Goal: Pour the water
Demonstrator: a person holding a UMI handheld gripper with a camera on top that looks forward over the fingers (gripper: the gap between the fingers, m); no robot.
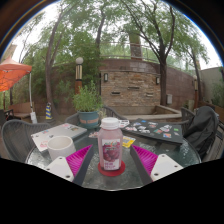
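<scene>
Between my fingers [112, 160] stands bottle [110, 143], resting on table [150, 172]; jaws spread, not gripping. Cup [60, 146] waits alongside for pouring.

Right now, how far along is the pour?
Nothing poured that I can see. The gripper is open, with the pink-capped bottle upright between its fingers, still resting on the glass table. Left: grasp, lift, tip it over the white cup beside it.
</scene>
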